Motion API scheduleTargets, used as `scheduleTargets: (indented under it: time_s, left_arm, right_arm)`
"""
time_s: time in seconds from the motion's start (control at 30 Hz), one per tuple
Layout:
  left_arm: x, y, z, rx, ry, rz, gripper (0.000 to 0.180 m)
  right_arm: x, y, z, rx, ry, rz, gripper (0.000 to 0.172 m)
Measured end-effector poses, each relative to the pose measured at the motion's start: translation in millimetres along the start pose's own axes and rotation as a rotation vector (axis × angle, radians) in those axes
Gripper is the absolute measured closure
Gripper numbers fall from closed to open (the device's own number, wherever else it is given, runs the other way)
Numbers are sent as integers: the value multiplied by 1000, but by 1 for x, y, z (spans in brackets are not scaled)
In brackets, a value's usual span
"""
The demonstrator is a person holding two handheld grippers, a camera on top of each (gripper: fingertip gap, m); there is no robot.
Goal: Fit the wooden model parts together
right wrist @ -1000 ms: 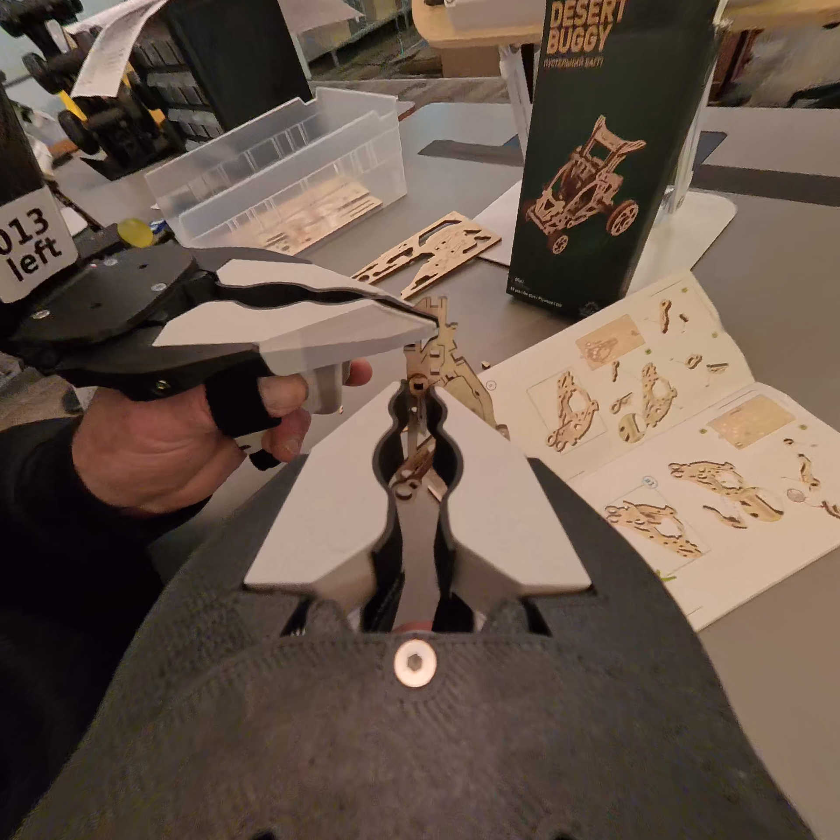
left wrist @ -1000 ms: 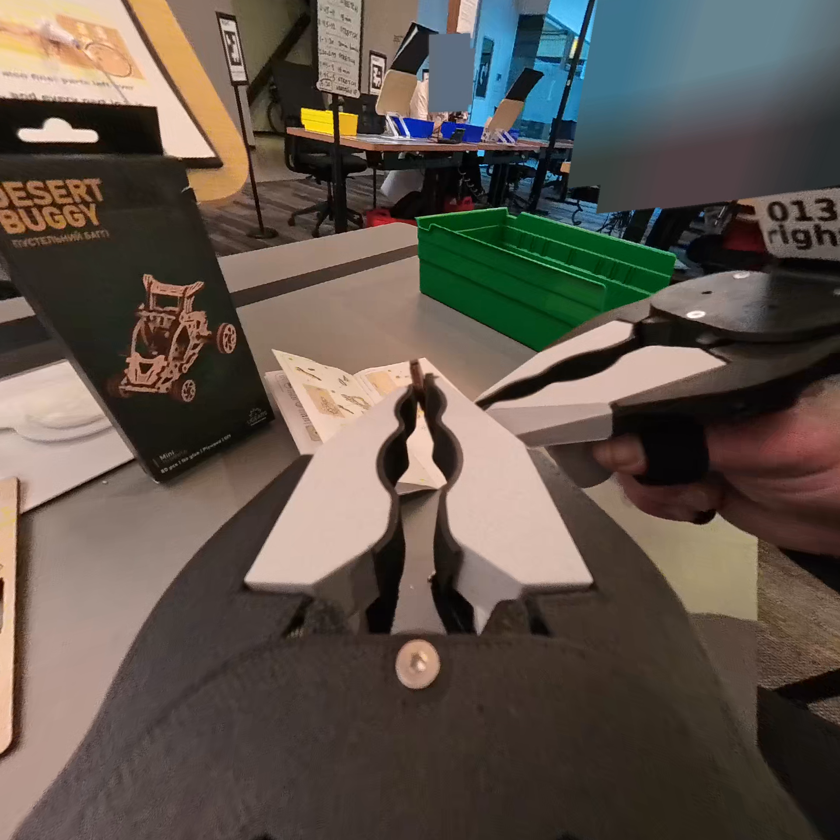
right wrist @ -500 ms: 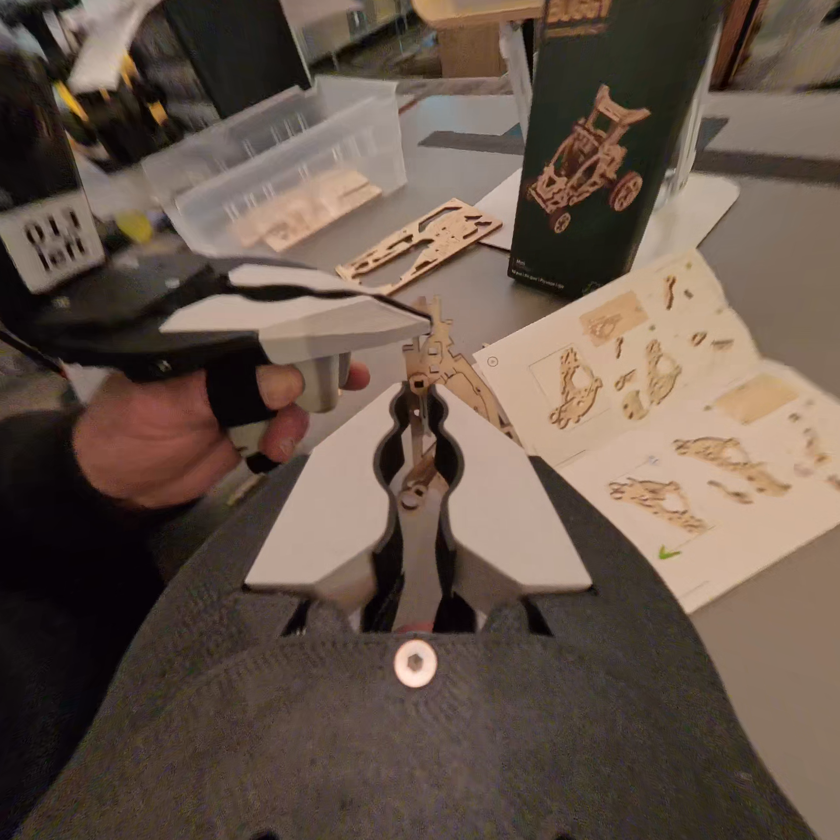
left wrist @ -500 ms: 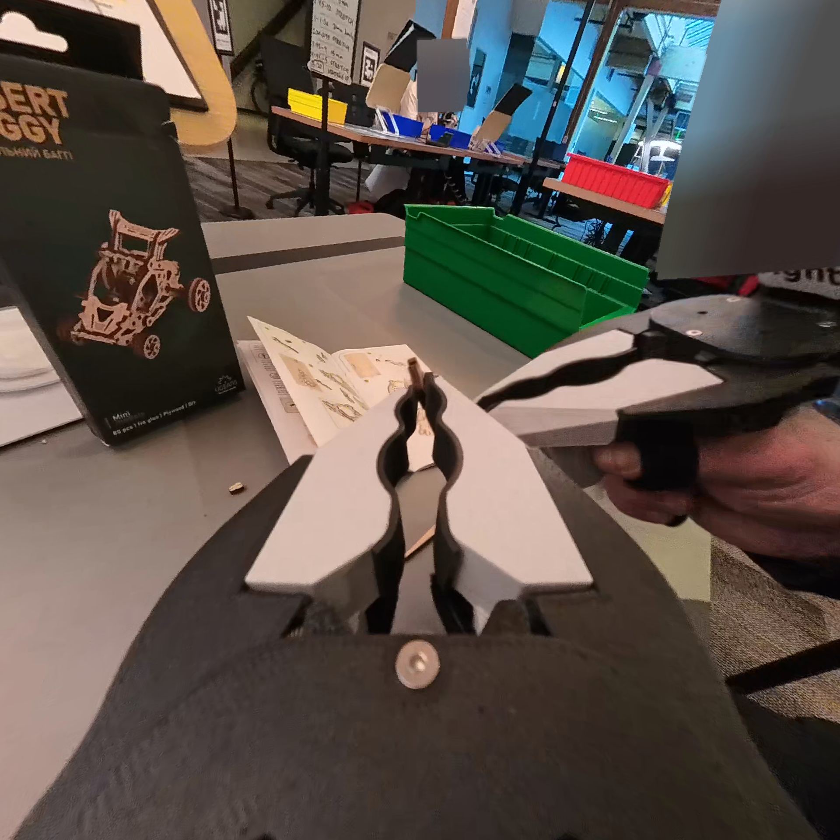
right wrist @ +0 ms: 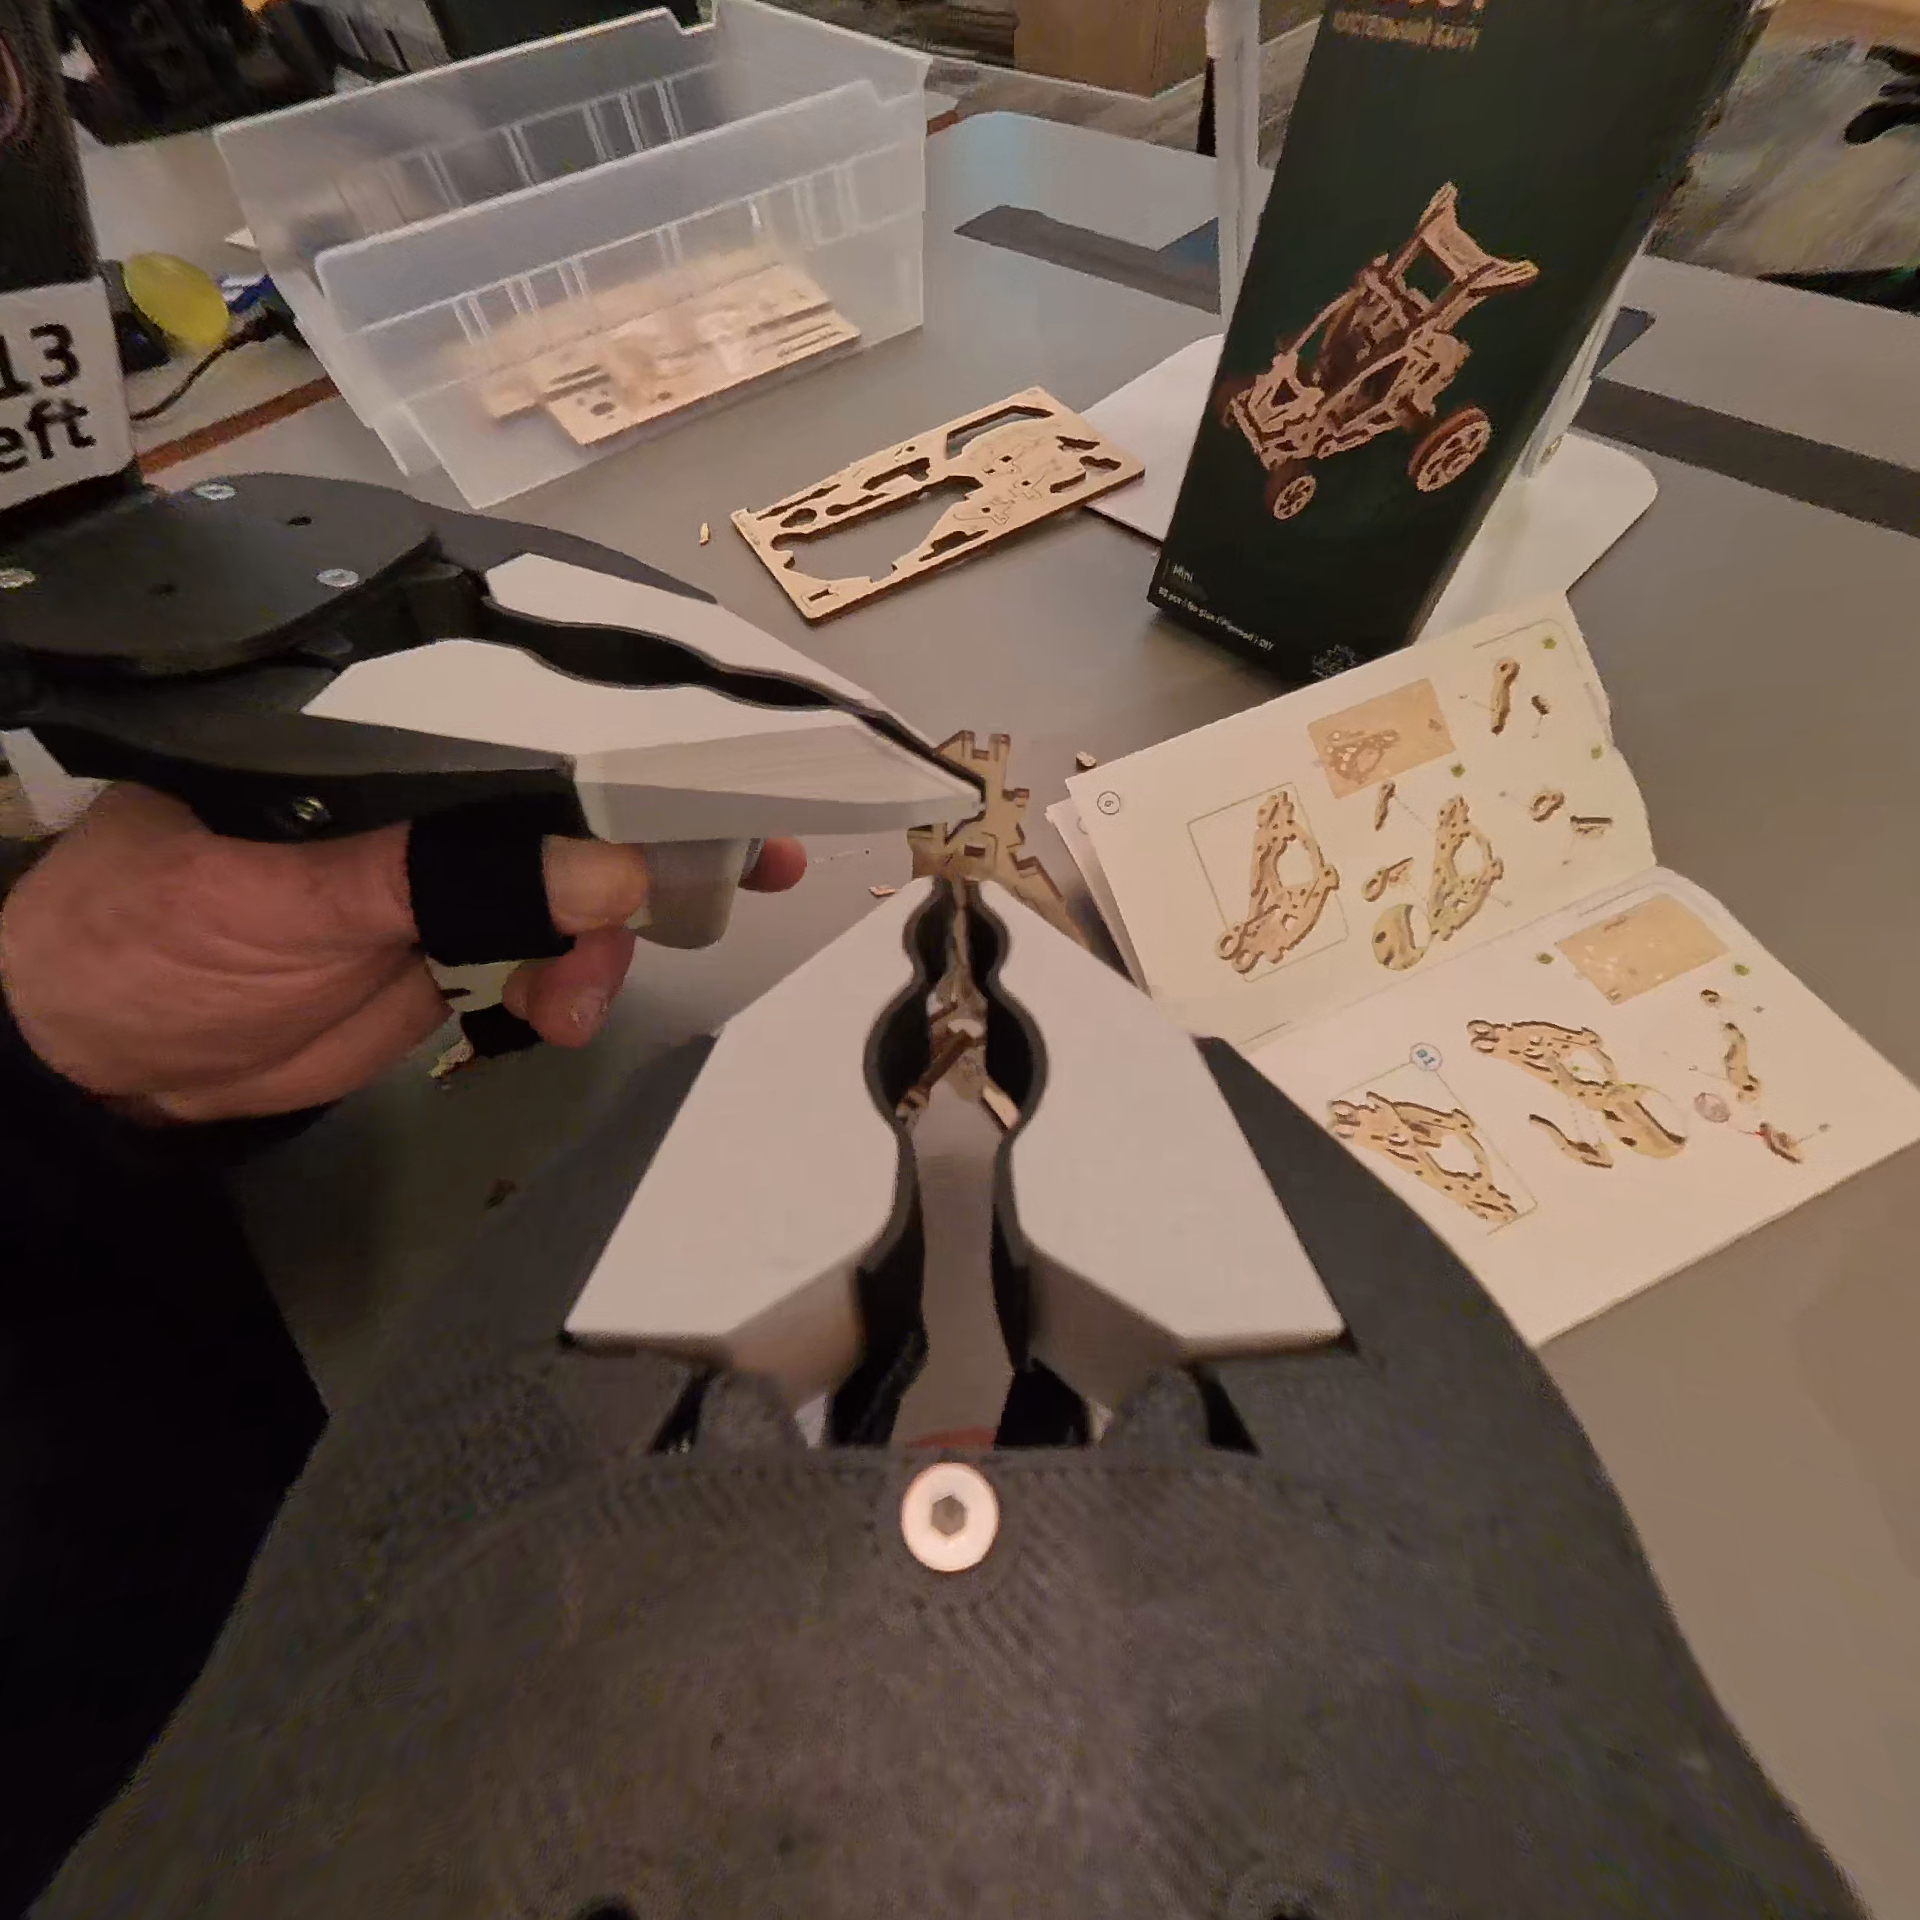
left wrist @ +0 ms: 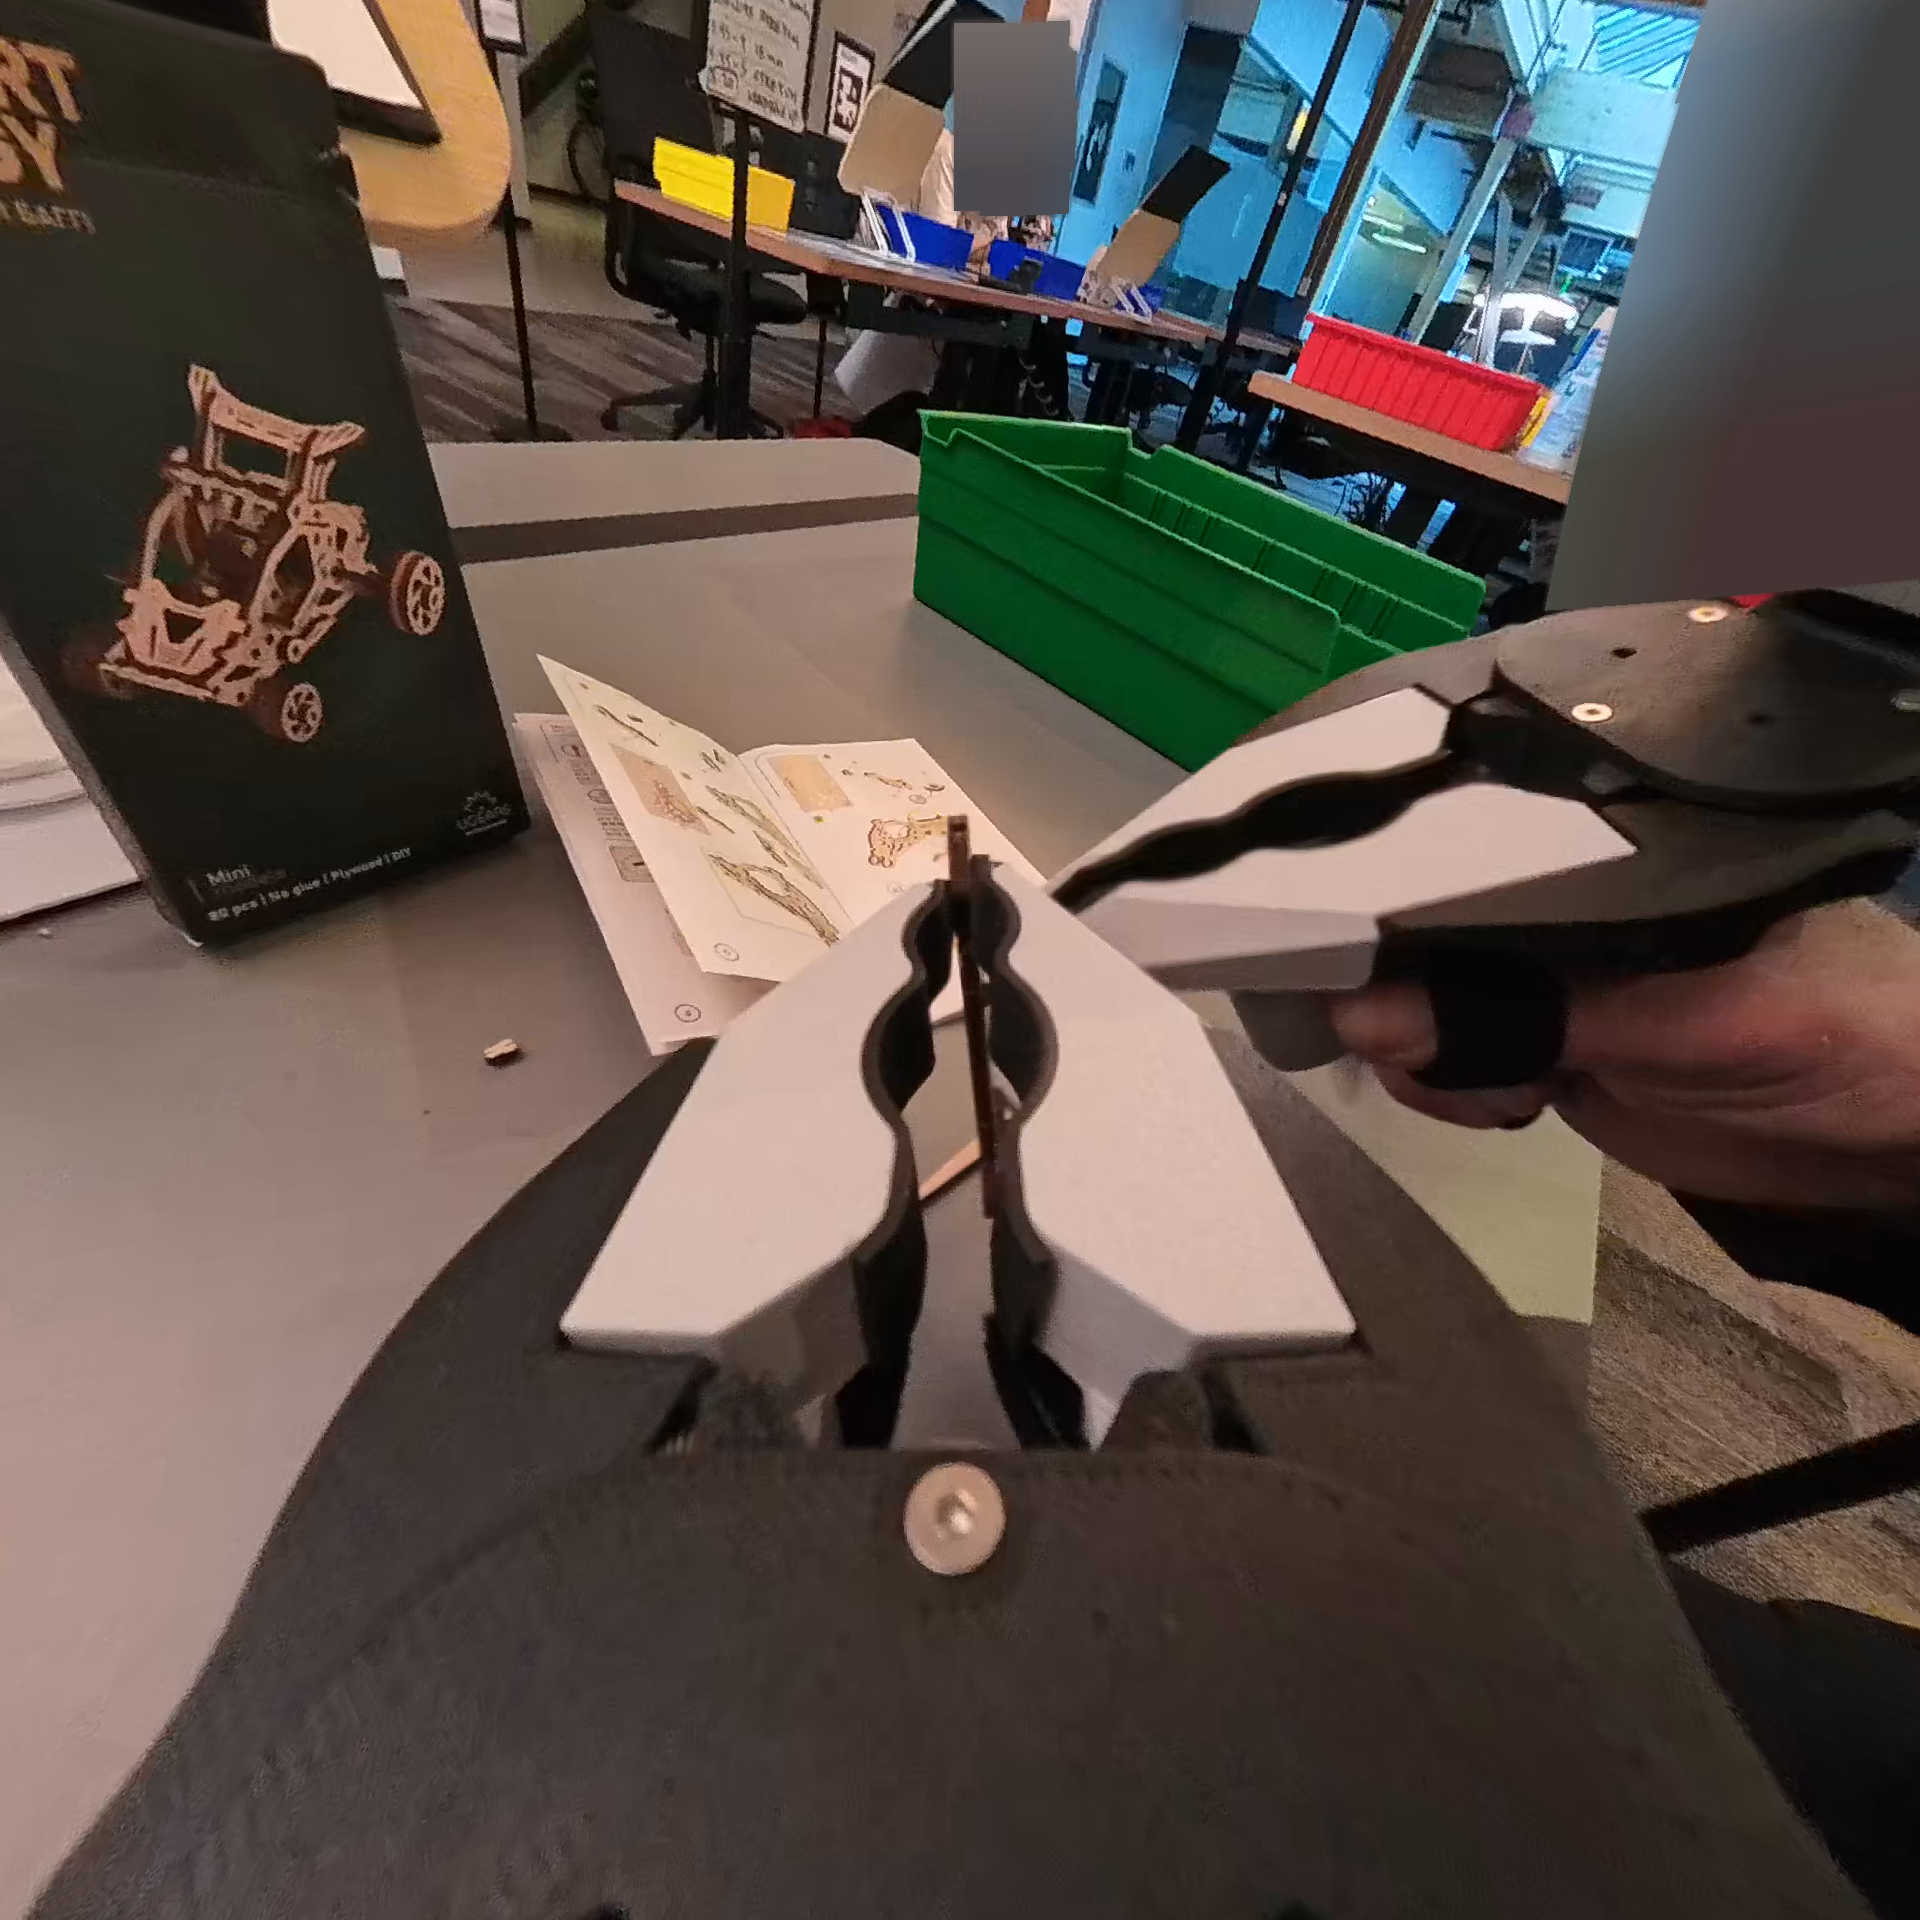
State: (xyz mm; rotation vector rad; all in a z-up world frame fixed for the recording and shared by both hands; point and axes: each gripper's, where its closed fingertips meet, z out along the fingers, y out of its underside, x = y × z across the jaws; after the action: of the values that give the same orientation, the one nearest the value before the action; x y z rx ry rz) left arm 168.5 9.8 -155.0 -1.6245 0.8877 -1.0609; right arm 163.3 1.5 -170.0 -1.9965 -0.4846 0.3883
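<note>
— What does the left gripper (right wrist: 971, 795) have hold of?

— A flat, pale plywood model part with a notched top (right wrist: 987, 805). In the right wrist view its grey fingertips are closed on that part's left edge, in the air above the grey table (right wrist: 1714, 1507). In the left wrist view the same part shows edge-on, a thin dark strip between the tips (left wrist: 961, 883).

— And the right gripper (right wrist: 954, 904)?

— Clenched as well. Its tips pinch the lower end of the same wooden assembly, and more small wooden pieces (right wrist: 951, 1049) hang down in the hollow between its fingers. So the part sits between the two grippers, near the middle of the scene, held from the left and from below.

— What lies around it?

— To the right, an open paper instruction booklet with drawings of parts (right wrist: 1475, 966). Far right, an upright dark green cardboard box printed with a wooden buggy (right wrist: 1403, 343). Beyond the grippers, a flat plywood sheet with cut-out holes (right wrist: 935, 499), and far left a clear plastic bin holding more plywood sheets (right wrist: 582, 229).

— Anything in the other view?

— A green plastic bin (left wrist: 1195, 582) at the far right of the table, and a tiny wood chip (left wrist: 502, 1051) on the near left.
</note>
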Motion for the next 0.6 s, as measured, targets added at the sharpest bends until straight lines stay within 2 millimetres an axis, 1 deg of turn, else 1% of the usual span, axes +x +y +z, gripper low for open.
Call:
scheduleTargets:
  time_s: [0.03, 0.07, 0.1, 0.2, 0.27, 0.37, 0.43, 0.5, 0.57, 0.6]
  left_arm:
    - [-1, -2, -1, 12, -4, -5, 180]
    - [-2, -4, -2, 20, -7, -6, 180]
    - [-1, -4, -2, 18, -3, -2, 180]
    - [3, -5, -2, 21, -3, 0, 179]
    - [4, -6, -2, 26, -3, -10, 179]
    - [8, -11, -3, 46, -8, 0, 178]
    - [4, -11, -3, 43, -20, -7, 179]
    - [0, -11, -4, 55, -12, -71, 179]
    - [-8, -9, -4, 54, -5, -170, 178]
    - [-13, -7, -4, 63, 10, -254, 178]
  right_arm:
    - [0, 3, 0, -14, 4, -5, 161]
    - [-3, 6, 0, -33, -15, -3, 152]
    - [-7, 7, 0, -32, -29, -5, 151]
    - [-6, 5, 4, -36, -7, -32, 158]
    - [-6, 3, 4, -23, -4, -35, 166]
    - [-5, -1, 0, 8, -4, 2, 167]
    - [-3, -1, -1, 6, 5, 2, 167]
    - [-2, -3, -2, -12, 87, -135, 168]
    - [-3, -5, -1, -5, 117, -184, 169]
    - [-3, -7, -1, -1, 123, -198, 169]
